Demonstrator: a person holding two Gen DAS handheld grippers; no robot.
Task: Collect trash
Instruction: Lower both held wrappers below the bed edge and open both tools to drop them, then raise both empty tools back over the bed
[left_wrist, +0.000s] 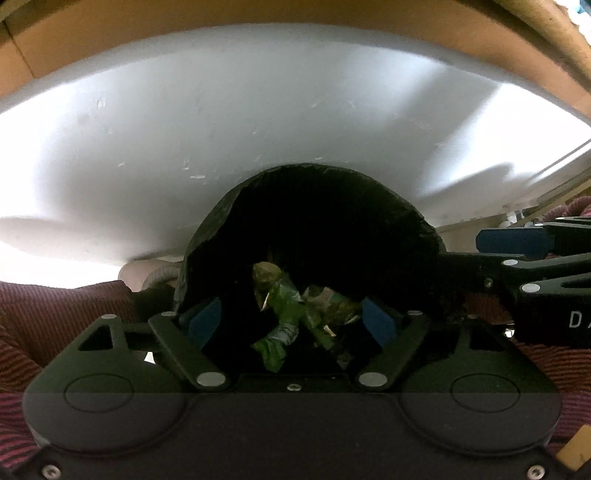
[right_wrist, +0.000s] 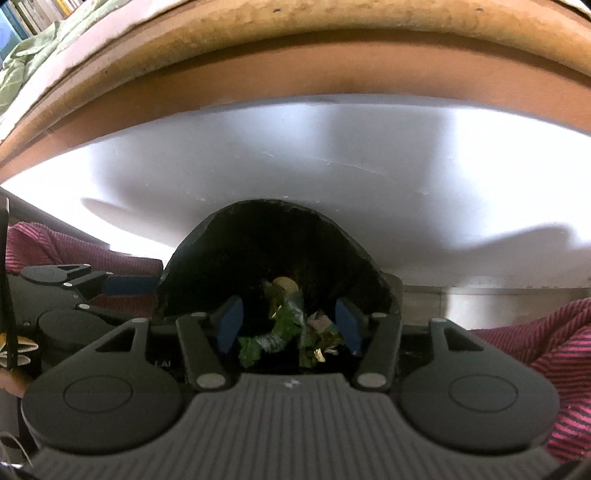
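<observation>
A black trash bag (left_wrist: 332, 206) gapes open below both grippers. Crumpled green and silver wrappers (left_wrist: 284, 306) lie inside it, with a yellowish scrap (right_wrist: 285, 284) further down. My left gripper (left_wrist: 291, 321) hangs over the bag's mouth, open, its blue pads (left_wrist: 205, 321) standing apart from the wrappers. Beside it my right gripper (right_wrist: 290, 325) is also open over the same mouth, with green wrappers (right_wrist: 284, 325) showing beneath the gap and nothing pressed between its pads. The right gripper's blue fingertip (left_wrist: 513, 240) shows at the right edge of the left wrist view.
A white floor (left_wrist: 258, 110) spreads beyond the bag, up to a brown wooden furniture edge (right_wrist: 295, 66). A person's maroon striped clothing (right_wrist: 546, 343) lies on both sides of the bag. Green cloth (right_wrist: 33, 59) sits at the far upper left.
</observation>
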